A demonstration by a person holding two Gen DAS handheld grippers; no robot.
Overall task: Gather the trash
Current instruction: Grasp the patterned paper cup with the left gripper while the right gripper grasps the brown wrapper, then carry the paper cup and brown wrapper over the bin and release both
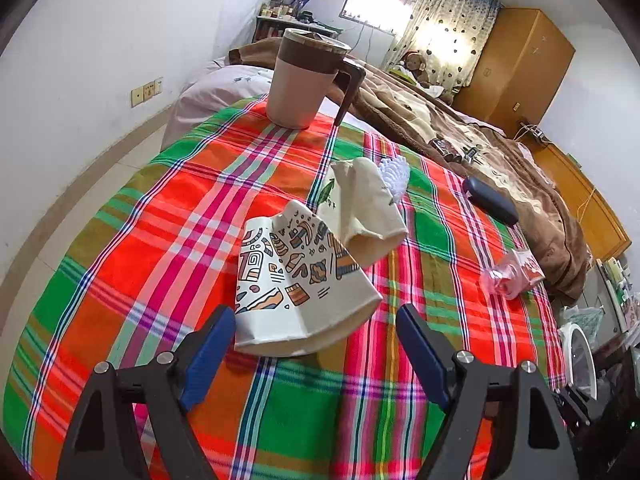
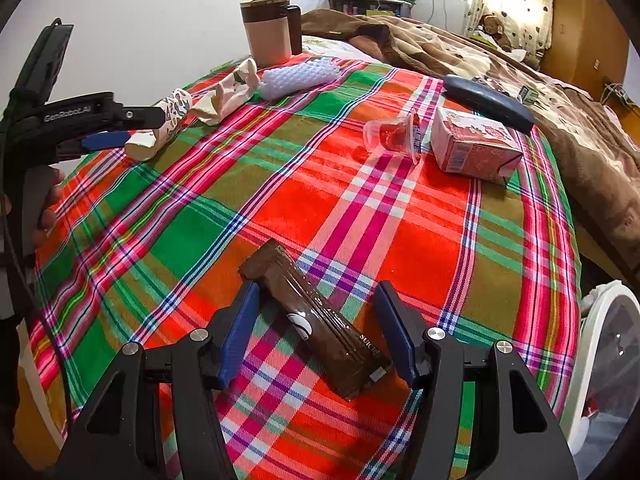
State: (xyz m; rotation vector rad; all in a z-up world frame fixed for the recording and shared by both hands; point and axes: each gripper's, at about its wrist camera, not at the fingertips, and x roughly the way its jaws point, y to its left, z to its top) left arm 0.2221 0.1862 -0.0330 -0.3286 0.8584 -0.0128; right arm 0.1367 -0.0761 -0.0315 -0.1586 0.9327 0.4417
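A crushed patterned paper cup (image 1: 298, 280) lies on the plaid cloth (image 1: 120, 280), its rim between the fingers of my open left gripper (image 1: 316, 320). A second crushed beige paper cup (image 1: 366, 208) lies just behind it. In the right wrist view, my open right gripper (image 2: 318, 316) straddles a brown snack wrapper (image 2: 320, 320) lying flat. The left gripper (image 2: 108, 128) shows there at the far left, at the patterned cup (image 2: 160, 128). A clear plastic cup (image 2: 394, 136) and a pink drink carton (image 2: 474, 146) lie at the right.
A lidded beige and brown mug (image 1: 304, 80) stands at the cloth's far edge. A white bumpy object (image 2: 298, 76) and a dark blue case (image 2: 488, 102) lie on the cloth. A brown blanket (image 2: 440, 48) covers the bed behind. A white bin (image 2: 600, 340) stands at the lower right.
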